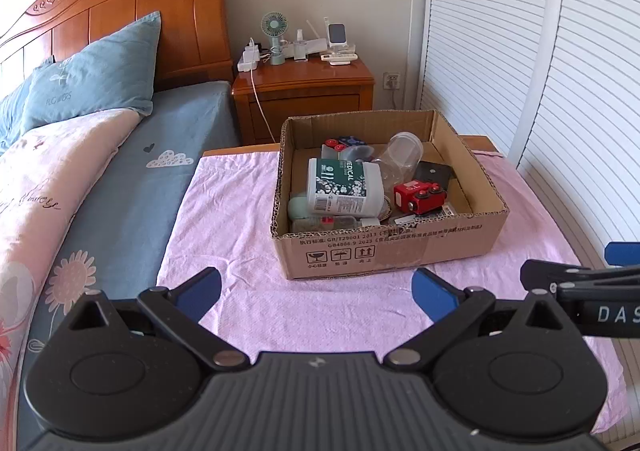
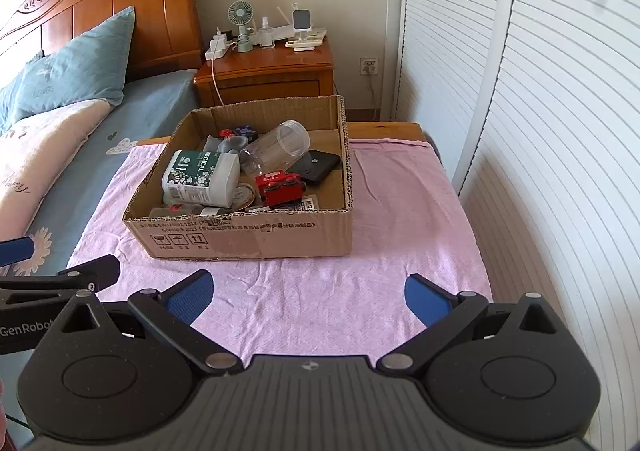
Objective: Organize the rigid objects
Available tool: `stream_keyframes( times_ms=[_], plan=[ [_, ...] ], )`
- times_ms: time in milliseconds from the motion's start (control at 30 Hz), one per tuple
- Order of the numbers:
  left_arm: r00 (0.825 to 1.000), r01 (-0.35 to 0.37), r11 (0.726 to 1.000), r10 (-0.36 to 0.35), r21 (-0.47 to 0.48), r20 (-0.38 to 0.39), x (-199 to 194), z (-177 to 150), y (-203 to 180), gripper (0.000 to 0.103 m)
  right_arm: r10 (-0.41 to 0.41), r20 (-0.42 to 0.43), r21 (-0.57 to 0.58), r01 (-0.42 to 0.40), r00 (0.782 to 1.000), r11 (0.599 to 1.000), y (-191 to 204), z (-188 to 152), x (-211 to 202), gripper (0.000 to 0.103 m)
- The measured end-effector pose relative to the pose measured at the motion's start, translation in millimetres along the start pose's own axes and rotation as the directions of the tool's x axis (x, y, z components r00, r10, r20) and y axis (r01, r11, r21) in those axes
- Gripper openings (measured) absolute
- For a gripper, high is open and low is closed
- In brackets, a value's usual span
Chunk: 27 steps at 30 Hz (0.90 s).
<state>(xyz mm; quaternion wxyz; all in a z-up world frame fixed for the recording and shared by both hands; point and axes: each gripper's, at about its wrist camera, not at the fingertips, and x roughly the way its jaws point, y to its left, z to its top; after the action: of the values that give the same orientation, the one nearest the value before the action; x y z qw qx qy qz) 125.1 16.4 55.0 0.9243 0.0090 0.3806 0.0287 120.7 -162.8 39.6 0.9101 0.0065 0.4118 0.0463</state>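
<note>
An open cardboard box [image 1: 384, 247] sits on a desk covered by a pink cloth [image 1: 240, 219], beside a bed [image 1: 132, 171]. From my left camera the box's long side runs left to right across the view, with its printed front wall facing me.

Inside the box, a white bottle [image 1: 344, 187] with a dark green "MEDICAL" label lies on its side. Its long axis runs left to right, tilted slightly, with the barcode end towards me. A clear plastic jar [image 1: 402, 155] lies tipped behind it, its open mouth pointing up and away. A red toy car [image 1: 420, 197] rests just right of the bottle, wheels turned upward. A flat black case [image 1: 434, 175] lies behind the car, near the right wall. Small red-capped items sit at the back; I cannot make them out.

My left tongs [image 1: 316, 291] hover over the cloth, just short of the box, spread wide and holding nothing. My right tongs [image 2: 308, 291] hover likewise, wide apart, empty, touching nothing. Each pair appears at the edge of the other's view.

A wooden nightstand [image 1: 304, 91] stands behind the desk.
</note>
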Motion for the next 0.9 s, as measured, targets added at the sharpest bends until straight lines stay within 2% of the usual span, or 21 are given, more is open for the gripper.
stream_keyframes(
  times_ms=[900],
  plan=[
    [1.0, 0.004, 1.0, -0.004, -0.011, 0.0, -4.9, 3.3, -1.7, 0.101, -0.007, 0.02, 0.004, 0.007, 1.0, 1.0, -3.0, 0.6, -6.0, 0.103]
  ],
)
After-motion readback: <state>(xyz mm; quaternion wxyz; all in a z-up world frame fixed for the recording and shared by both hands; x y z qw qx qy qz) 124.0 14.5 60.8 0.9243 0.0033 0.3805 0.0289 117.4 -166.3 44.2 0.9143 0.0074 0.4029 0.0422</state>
